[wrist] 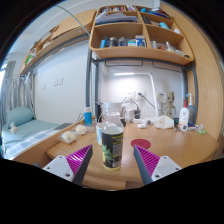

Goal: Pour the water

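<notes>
Jaws spread: gripper [110, 163] not pressing the printed cylindrical paper cup [110, 145], which stands between the purple-padded fingers [78, 158] on the light wooden table [165, 143]. A round magenta lid [142, 144] lies at two o'clock from the cup. A white spray bottle [184, 117] stands farther off, same bearing.

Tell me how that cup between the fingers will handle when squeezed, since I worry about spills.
The cup looks like thin printed plastic or paper, so it may flex under a hard squeeze. It stands tall and narrow on the table, so a sideways push could tip it. The gripper is open around it, with gaps either side.
</notes>
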A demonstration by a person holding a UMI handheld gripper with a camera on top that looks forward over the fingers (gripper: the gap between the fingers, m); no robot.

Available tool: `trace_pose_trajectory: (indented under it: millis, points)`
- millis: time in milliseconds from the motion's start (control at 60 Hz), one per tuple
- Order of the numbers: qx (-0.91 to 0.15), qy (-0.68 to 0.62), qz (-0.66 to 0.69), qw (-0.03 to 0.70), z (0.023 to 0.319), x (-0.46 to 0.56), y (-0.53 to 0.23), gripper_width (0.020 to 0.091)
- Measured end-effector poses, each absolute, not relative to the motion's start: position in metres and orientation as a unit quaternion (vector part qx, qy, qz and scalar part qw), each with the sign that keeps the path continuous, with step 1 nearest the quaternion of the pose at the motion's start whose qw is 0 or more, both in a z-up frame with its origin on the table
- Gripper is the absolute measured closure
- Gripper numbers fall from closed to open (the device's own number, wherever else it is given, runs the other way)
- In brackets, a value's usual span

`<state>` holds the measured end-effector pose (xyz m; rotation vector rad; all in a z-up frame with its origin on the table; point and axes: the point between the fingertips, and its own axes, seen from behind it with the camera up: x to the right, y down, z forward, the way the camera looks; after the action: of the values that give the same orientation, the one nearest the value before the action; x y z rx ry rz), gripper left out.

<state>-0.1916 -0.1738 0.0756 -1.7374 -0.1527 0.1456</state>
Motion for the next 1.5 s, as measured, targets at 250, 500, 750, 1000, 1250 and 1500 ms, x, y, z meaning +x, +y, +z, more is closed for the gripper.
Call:
trace_pose_trajectory:
  millis: [250,500,750,1000,1250,1500]
  points:
    - [-0.748,-0.056,0.051,0.659,0.092,-0.199,-0.129,0.0349]
    - [-0.745,-0.056,0.034,0.664,0.083,-0.203,-0.109,0.0688]
    - [-0.734,-0.043,0.030,0.677,0.086,-0.201,-0.105,0.0837]
    - [-0.736,-0.063,0.025,0.674,0.087,-0.194,-0.099,0.0837]
    - [-0.699,-0.212,-0.153,0.665,0.117,-0.120,-0.055,0.0836]
    - [-0.542,-0.460,-0.400,0.578,0.137,-0.114,0.010,0.0834]
